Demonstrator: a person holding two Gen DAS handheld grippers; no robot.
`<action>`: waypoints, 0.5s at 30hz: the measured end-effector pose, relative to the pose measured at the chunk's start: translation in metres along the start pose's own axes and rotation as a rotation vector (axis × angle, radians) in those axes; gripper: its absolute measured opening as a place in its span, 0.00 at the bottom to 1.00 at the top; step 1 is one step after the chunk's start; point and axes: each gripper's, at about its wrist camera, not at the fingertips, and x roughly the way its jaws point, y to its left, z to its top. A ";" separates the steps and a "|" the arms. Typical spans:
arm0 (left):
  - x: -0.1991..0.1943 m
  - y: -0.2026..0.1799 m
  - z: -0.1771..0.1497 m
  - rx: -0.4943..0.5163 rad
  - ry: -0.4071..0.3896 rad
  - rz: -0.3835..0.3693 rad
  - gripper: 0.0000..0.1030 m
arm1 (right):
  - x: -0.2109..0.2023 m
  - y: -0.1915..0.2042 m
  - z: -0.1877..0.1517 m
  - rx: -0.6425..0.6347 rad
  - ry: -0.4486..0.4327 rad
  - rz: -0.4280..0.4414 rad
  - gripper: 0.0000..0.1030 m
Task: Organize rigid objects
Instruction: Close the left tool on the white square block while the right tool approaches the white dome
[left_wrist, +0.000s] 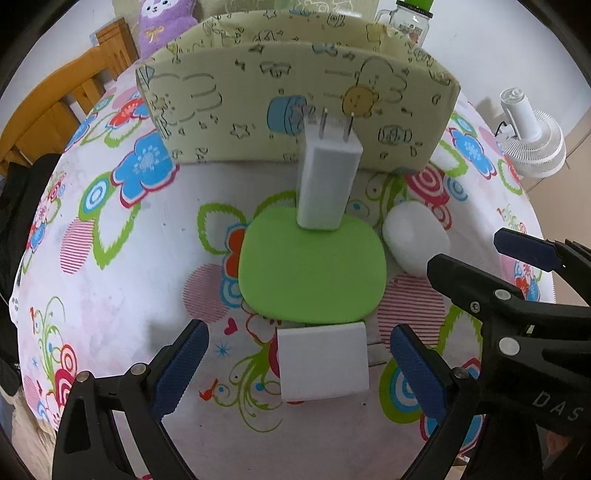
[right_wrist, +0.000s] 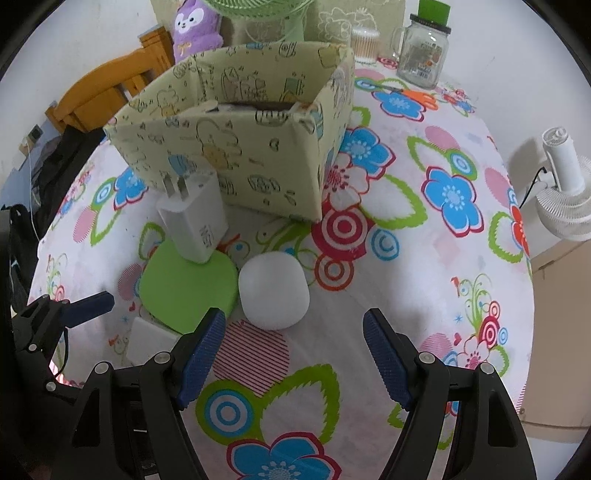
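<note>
A white plug charger (left_wrist: 327, 177) leans on the far edge of a flat green rounded case (left_wrist: 312, 266), prongs toward a yellow patterned box (left_wrist: 295, 103). A small white block (left_wrist: 323, 363) lies between my open left gripper's (left_wrist: 301, 373) fingers. A white rounded case (left_wrist: 415, 242) lies right of the green one. In the right wrist view, my open right gripper (right_wrist: 295, 354) is just short of the white rounded case (right_wrist: 273, 291), beside the green case (right_wrist: 188, 284), charger (right_wrist: 194, 218) and box (right_wrist: 240, 147).
The table has a flowered cloth (right_wrist: 443, 221). A glass jar (right_wrist: 424, 51), a purple plush toy (right_wrist: 197, 29) and a green fan stand behind the box. A white fan (right_wrist: 565, 192) is off the right edge, a wooden chair (left_wrist: 55, 107) at left.
</note>
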 end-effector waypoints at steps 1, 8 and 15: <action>0.001 0.000 -0.001 -0.001 0.003 -0.001 0.97 | 0.002 0.000 -0.001 0.001 0.005 0.001 0.77; 0.011 -0.004 -0.006 0.006 0.021 0.005 0.94 | 0.009 0.000 -0.008 -0.002 0.027 0.002 0.77; 0.009 -0.015 -0.009 0.069 -0.011 0.044 0.82 | 0.016 0.001 -0.009 0.002 0.041 0.001 0.77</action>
